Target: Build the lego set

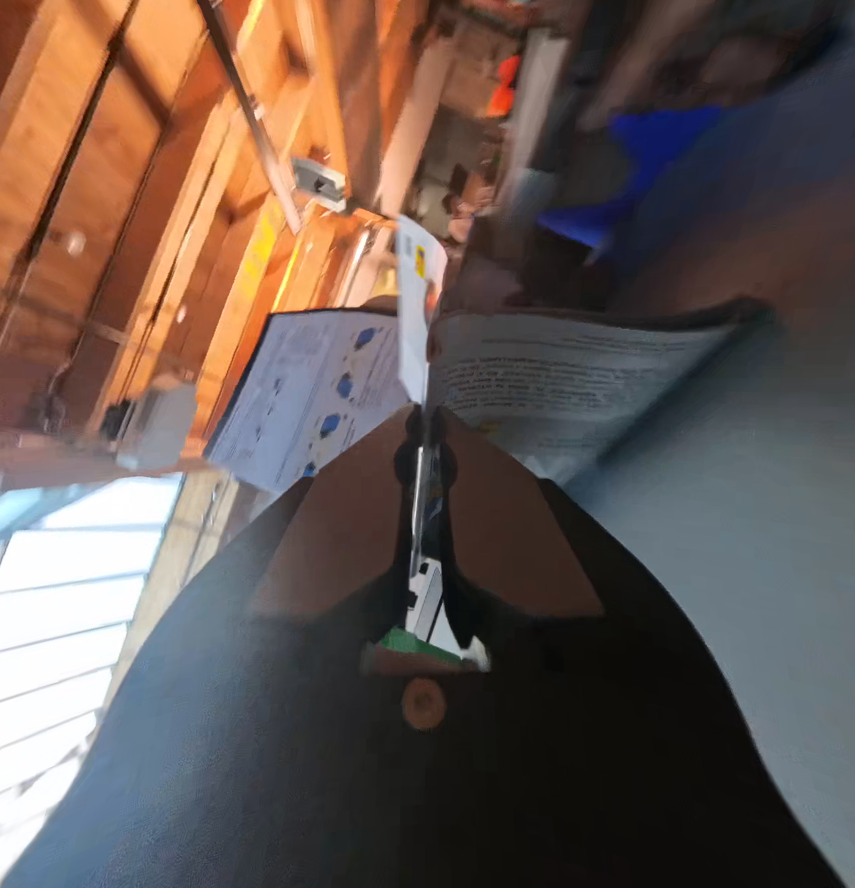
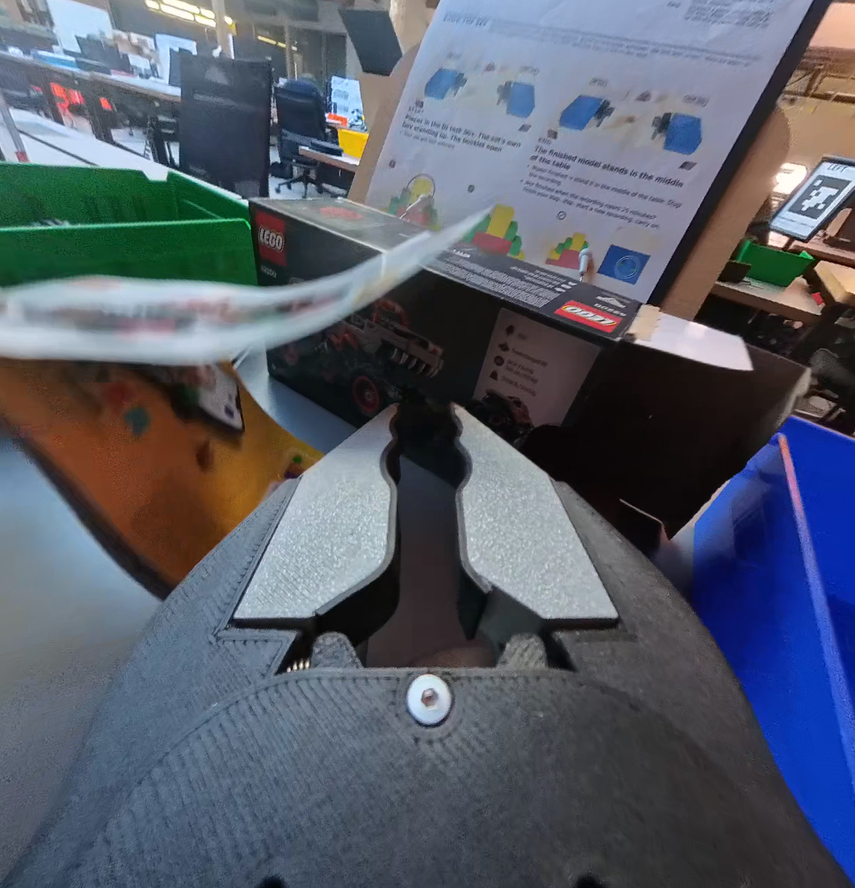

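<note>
While the left wrist view is tilting and blurring, the left gripper (image 1: 425, 418) is pinching a thin white booklet page (image 1: 416, 307) edge-on between its closed fingers, with an instruction board (image 1: 315, 394) standing to its left and an open page of text (image 1: 574, 379) lying to its right.

Right wrist view, left to right:
- green bin (image 2: 113, 230), standing at the far left;
- curled, blurred booklet sheet (image 2: 199, 312), hanging across the view above an orange-yellow booklet cover (image 2: 127, 471);
- black lego box (image 2: 464, 326), sitting on the grey table (image 2: 46, 600) straight ahead;
- right gripper (image 2: 425, 413), holding nothing, jaws standing apart just before the box;
- instruction board (image 2: 584, 134), leaning upright behind the box;
- blue bin (image 2: 800, 576), sitting at the far right.
</note>
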### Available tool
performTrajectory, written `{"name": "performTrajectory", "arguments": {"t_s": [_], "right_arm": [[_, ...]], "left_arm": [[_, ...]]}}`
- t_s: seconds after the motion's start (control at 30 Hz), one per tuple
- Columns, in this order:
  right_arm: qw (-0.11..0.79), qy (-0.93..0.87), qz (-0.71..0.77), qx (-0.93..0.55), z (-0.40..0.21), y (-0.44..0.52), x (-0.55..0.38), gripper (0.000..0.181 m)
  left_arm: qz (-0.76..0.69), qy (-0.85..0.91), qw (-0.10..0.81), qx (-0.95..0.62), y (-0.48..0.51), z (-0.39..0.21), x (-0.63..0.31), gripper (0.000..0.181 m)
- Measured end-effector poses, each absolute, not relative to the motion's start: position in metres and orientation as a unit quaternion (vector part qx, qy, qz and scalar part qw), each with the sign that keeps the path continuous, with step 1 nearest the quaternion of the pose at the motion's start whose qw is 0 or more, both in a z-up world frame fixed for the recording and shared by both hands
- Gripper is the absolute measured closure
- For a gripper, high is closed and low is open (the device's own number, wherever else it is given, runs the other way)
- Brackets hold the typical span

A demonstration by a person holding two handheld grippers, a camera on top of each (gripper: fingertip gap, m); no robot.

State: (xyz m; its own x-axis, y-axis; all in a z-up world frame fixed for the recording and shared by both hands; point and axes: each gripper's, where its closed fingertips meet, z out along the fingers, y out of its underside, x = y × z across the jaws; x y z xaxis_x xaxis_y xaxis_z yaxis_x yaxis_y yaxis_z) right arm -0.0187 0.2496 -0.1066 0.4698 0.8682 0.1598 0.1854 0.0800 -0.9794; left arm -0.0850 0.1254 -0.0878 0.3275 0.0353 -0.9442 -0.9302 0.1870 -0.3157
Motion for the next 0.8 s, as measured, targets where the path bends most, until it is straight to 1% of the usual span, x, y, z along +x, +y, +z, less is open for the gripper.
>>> {"name": "performTrajectory", "arguments": {"t_s": [0.1,0.17,0.23,0.43,0.47,0.53,0.57,0.63,0.73,0.8], "right_arm": [[0.608,-0.419,0.286,-0.611,-0.100,0.252,-0.014,0.168],[0.610,-0.417,0.292,-0.607,-0.097,0.251,-0.014,0.168],[0.606,-0.419,0.294,-0.609,-0.099,0.251,-0.015,0.168],[0.576,-0.441,0.285,-0.627,-0.115,0.250,-0.021,0.167],[0.569,-0.445,0.284,-0.631,-0.118,0.251,-0.022,0.166],[0.554,-0.456,0.283,-0.637,-0.125,0.250,-0.025,0.166],[0.544,-0.464,0.280,-0.640,-0.130,0.249,-0.026,0.165],[0.521,-0.486,0.280,-0.643,-0.140,0.244,-0.031,0.164],[0.488,-0.522,0.266,-0.647,-0.157,0.235,-0.037,0.160],[0.469,-0.548,0.248,-0.646,-0.169,0.229,-0.041,0.158]], "left_arm": [[0.386,0.524,0.564,-0.509,0.106,-0.137,-0.080,0.181],[0.361,0.563,0.537,-0.515,0.094,-0.166,-0.080,0.181],[0.341,0.588,0.516,-0.522,0.086,-0.182,-0.082,0.181],[0.319,0.575,0.512,-0.553,0.089,-0.191,-0.098,0.172],[0.308,0.571,0.510,-0.565,0.089,-0.192,-0.100,0.166],[0.295,0.556,0.506,-0.590,0.088,-0.193,-0.104,0.146],[0.289,0.548,0.504,-0.602,0.087,-0.192,-0.106,0.141],[0.252,0.533,0.505,-0.630,0.079,-0.188,-0.106,0.136],[0.174,0.516,0.515,-0.662,0.061,-0.179,-0.096,0.137],[0.122,0.515,0.515,-0.674,0.050,-0.174,-0.081,0.142]]}}
